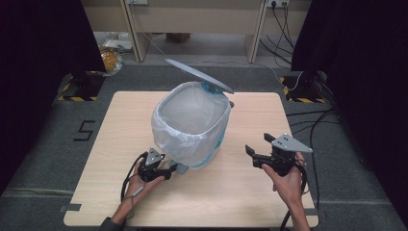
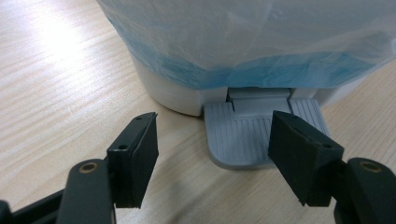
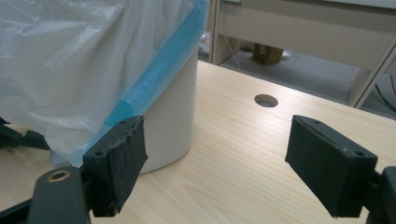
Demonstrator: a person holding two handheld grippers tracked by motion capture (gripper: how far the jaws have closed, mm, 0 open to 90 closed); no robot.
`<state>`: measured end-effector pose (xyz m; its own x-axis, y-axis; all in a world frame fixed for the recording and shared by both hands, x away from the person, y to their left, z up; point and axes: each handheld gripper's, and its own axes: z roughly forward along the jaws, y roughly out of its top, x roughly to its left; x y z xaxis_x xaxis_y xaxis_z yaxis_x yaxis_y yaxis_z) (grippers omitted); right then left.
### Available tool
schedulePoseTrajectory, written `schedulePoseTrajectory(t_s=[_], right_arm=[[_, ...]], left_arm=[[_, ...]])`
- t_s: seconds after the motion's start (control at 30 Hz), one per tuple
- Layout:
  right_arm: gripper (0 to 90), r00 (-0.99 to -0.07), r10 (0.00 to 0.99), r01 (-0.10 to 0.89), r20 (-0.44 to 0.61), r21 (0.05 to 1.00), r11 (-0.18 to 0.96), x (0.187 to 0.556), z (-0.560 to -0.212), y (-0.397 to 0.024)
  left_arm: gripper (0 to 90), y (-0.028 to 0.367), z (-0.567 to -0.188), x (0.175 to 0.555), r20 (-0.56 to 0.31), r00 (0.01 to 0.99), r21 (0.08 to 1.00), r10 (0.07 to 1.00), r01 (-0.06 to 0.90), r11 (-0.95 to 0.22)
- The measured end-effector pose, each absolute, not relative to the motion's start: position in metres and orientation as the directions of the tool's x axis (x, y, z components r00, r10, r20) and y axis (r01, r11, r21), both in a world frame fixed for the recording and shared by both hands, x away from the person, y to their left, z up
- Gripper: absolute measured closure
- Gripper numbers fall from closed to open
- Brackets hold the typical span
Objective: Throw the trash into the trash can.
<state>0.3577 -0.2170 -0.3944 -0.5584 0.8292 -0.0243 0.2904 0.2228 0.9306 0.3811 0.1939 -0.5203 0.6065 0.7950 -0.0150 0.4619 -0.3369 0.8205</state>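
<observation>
I see the lined bin (image 1: pixel 190 125) mid-table (image 1: pixel 240 192) on pale wood, lid (image 1: pixel 199 74) raised; my left gripper (image 1: pixel 172 169) stands jaws apart at its near pedal (image 2: pixel 233 140). My right gripper (image 1: pixel 258 143) hangs open and empty to the right; grey floor (image 1: pixel 48 159) and black curtains (image 1: pixel 38 38) surround us.

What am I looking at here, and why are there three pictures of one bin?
There is no robot: a person holds a two-jaw gripper in each hand. The high view looks down from above. The other two come from cameras riding on each gripper, looking along its black jaws. On the wooden table stands a white pedal bin lined with a plastic bag, its lid tipped up. The left gripper sits at the grey pedal, one jaw over it, jaws apart. The right gripper is beside the bin, open and holding nothing.
</observation>
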Motion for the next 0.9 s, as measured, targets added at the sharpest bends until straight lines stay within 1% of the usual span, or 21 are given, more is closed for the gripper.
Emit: schedulePoseTrajectory(t_s=[0.13,0.2,0.67,0.9], right_arm=[[19.9,-0.553,0.833,0.287,0.003,0.939,0.188,0.355,-0.407,-0.219],[19.8,-0.552,0.834,0.309,0.006,0.93,0.198,0.356,-0.413,-0.22],[18.6,-0.551,0.835,0.334,0.011,0.919,0.209,0.355,-0.436,-0.222],[17.9,-0.539,0.842,0.374,0.001,0.896,0.238,0.355,-0.455,-0.226]], left_arm=[[32.3,0.194,-0.52,0.381,-0.017,0.606,0.822,0.796,0.461,-0.334],[32.3,0.194,-0.52,0.381,-0.016,0.606,0.822,0.795,0.461,-0.334],[32.2,0.195,-0.52,0.381,-0.015,0.61,0.82,0.792,0.461,-0.339],[32.2,0.195,-0.52,0.382,-0.019,0.612,0.821,0.791,0.461,-0.337]])
